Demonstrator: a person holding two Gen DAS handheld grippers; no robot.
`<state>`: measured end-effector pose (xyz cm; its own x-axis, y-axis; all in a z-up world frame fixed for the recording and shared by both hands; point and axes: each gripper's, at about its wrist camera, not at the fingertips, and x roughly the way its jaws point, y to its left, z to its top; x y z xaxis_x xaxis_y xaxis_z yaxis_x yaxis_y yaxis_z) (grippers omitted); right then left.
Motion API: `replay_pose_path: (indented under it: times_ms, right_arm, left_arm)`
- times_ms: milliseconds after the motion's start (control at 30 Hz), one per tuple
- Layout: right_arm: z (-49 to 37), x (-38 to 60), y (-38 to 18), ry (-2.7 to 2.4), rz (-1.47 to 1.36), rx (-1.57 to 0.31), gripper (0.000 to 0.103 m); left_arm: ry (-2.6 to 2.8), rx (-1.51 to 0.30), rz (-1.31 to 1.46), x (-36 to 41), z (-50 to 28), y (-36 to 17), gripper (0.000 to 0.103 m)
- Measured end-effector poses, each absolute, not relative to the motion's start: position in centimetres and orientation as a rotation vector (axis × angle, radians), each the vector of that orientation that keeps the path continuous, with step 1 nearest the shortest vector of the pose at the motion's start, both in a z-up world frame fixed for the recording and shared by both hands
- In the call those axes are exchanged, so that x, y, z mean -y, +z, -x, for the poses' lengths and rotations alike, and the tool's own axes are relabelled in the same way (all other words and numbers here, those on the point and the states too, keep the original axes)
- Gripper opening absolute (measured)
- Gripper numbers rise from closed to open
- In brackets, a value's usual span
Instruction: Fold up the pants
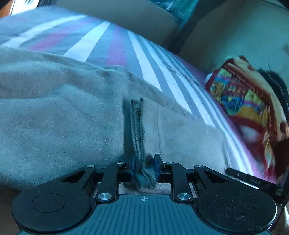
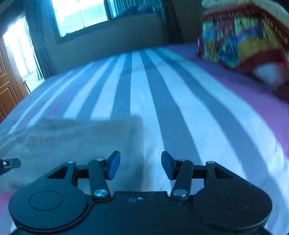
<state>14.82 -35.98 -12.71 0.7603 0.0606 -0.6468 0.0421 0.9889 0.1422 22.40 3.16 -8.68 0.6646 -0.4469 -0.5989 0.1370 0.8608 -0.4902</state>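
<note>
Grey-beige pants (image 1: 59,112) lie bunched on a striped bed sheet (image 1: 144,59). My left gripper (image 1: 144,168) has its blue pads close around a doubled fold edge of the pants (image 1: 138,137) that stands up between them. In the right wrist view the pants (image 2: 81,137) lie flat as a folded block at the lower left on the sheet (image 2: 162,101). My right gripper (image 2: 140,167) is open and empty, over the pants' right edge.
A multicoloured pillow (image 1: 242,97) lies at the right of the bed and also shows at the upper right in the right wrist view (image 2: 242,36). Windows (image 2: 81,14), a wooden door (image 2: 7,86) and the wall stand beyond the bed.
</note>
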Motion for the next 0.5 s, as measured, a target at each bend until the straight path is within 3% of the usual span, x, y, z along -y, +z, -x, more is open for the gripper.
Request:
replay_pose_path:
  times_ms: [367,500]
  right_arm:
    - [-12.6,36.1,-15.3,0.042,-0.117,-0.702,0.049]
    - [-12.2,36.1,-13.4,0.053,-0.136,-0.662,0.049]
  left_arm:
    - [-0.308,-0.711,0.450,-3.5,-19.2,-8.2,0.024]
    - [-0.329,-0.673,0.414,-3.3,-18.7,-7.0,0.024]
